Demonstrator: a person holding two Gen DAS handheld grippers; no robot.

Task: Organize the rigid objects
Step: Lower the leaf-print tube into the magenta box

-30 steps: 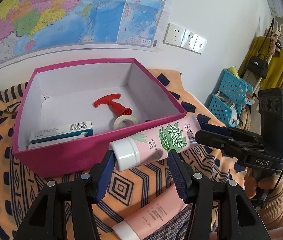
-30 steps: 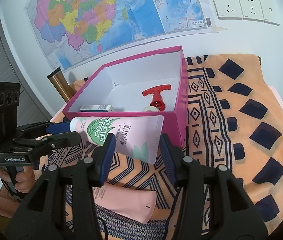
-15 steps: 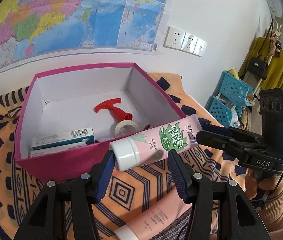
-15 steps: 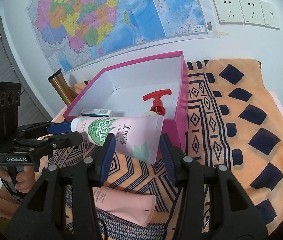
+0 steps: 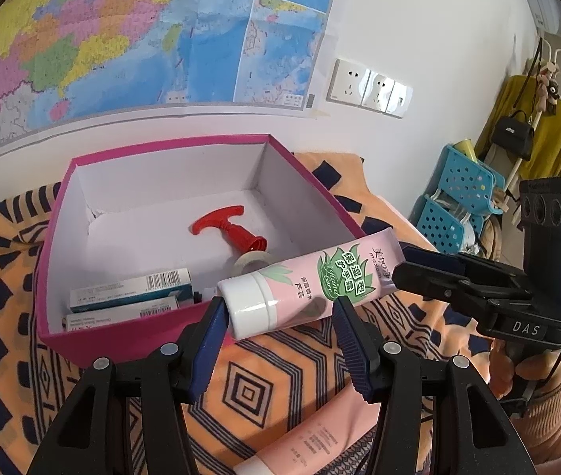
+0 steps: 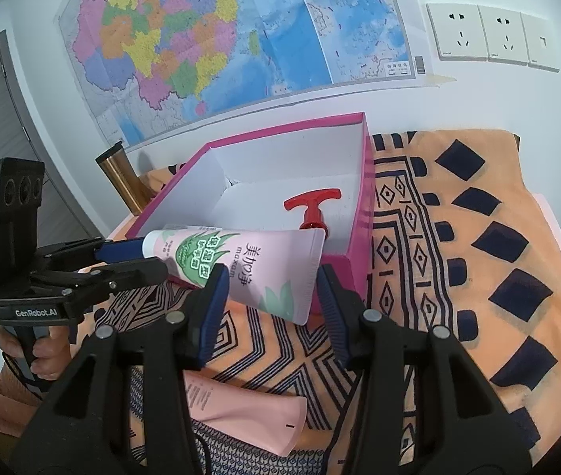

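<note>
I have the pink hand-cream tube [image 5: 312, 283] off the cloth, held level between my two claws, hanging over the near rim of the pink box [image 5: 130, 338]. My left claw [image 5: 278, 328] is clamped narrow on the white cap end; from the right wrist view its blue pads show at the cap [image 6: 122, 248]. My right claw [image 6: 268, 297] is closed across the flat crimped end, and the left view shows its jaws at that tail [image 5: 431, 273].

The step in hand, as I judge it, is carrying the tube over the wall and laying it on the box floor. To do it well I would lift both ends together so the tube clears the rim without dragging, keep it level, and steer toward the bare white floor at the back. The near left corner is taken by two small cartons [image 5: 130, 293]; a red pump head [image 5: 233, 231] and a roll of tape [image 5: 252, 260] lie near the middle right. I would lower until the tube rests, then let go with both claws at once so it cannot swing or roll.

A second pink tube [image 6: 241, 411] lies on the patterned cloth [image 6: 478, 237] below my claws, not yet boxed. A map and wall sockets are behind.
</note>
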